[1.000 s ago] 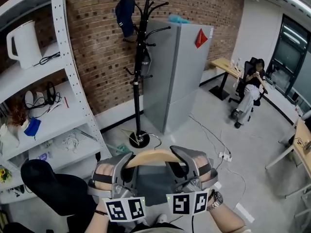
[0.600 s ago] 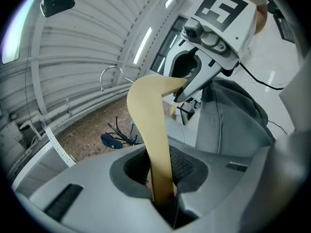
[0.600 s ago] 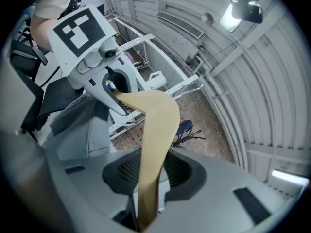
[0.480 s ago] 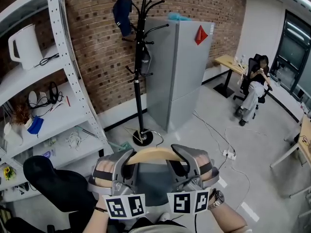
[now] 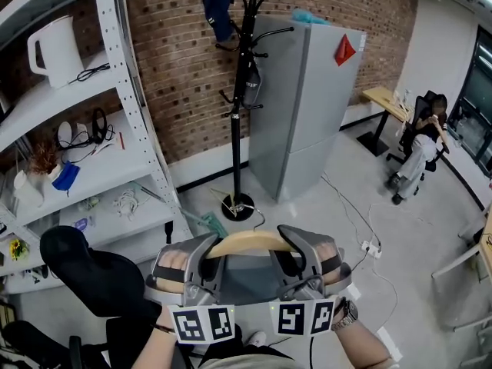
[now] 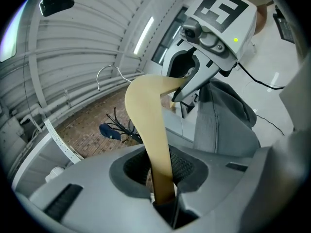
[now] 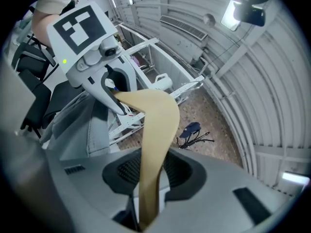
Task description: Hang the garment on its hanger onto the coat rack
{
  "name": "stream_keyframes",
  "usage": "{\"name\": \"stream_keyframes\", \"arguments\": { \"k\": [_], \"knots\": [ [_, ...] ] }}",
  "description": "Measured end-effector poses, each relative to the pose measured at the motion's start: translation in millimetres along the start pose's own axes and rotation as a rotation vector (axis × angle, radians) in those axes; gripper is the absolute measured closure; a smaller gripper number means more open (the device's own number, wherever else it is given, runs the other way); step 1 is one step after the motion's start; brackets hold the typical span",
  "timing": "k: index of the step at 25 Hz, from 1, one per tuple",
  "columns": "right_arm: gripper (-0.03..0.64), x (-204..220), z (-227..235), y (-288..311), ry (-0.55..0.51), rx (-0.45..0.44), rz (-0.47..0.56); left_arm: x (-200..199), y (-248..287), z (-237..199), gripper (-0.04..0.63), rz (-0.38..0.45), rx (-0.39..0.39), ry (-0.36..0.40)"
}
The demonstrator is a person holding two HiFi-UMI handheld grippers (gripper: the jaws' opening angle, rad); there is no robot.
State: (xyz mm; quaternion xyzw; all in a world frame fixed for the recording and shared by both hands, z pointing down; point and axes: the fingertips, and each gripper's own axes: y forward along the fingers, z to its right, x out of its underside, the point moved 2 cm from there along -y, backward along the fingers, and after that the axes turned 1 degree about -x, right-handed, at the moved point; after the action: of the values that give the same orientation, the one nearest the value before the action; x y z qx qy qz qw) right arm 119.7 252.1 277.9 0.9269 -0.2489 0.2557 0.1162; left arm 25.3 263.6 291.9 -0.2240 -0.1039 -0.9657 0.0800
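1. The left gripper [image 5: 204,261] is clamped on one arm of the curved pale wooden hanger [image 5: 250,242], and the right gripper [image 5: 296,260] is clamped on the other arm.
2. A grey fabric garment [image 5: 247,279] drapes from the hanger between both claws.
3. Well beyond them stands the black metal coat rack [image 5: 244,91], with a dark blue cap [image 5: 219,6] on an upper hook.

Grey floor [image 5: 323,229] bearing coat rack [image 5: 241,144], fridge [image 5: 307,114], power strip [image 5: 371,247], white shelf unit [image 5: 142,114] with kettle [image 5: 55,48]

Grey moulded left tongs [image 5: 206,250], matching right tongs [image 5: 289,241], black-and-white marker cubes [image 5: 201,325] (one each), wristwatch [image 5: 345,314] on right wrist
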Motion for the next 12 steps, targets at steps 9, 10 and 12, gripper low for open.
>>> {"name": "stream_keyframes", "arguments": {
  "k": [9, 10, 12],
  "knots": [
    [0.505, 9.1, -7.7, 52.7, 0.002, -0.042, -0.022, 33.3, 41.5, -6.3, 0.522, -0.016, 0.014, -0.022],
    [0.505, 11.2, -8.1, 59.9, 0.003, -0.047, -0.029, 37.0, 48.2, -7.4, 0.522, -0.017, 0.016, -0.023],
    [0.505, 15.3, -8.3, 72.7, 0.002, -0.055, -0.042, 43.2, 60.5, -8.8, 0.522, -0.016, 0.02, -0.028]
  ]
}}
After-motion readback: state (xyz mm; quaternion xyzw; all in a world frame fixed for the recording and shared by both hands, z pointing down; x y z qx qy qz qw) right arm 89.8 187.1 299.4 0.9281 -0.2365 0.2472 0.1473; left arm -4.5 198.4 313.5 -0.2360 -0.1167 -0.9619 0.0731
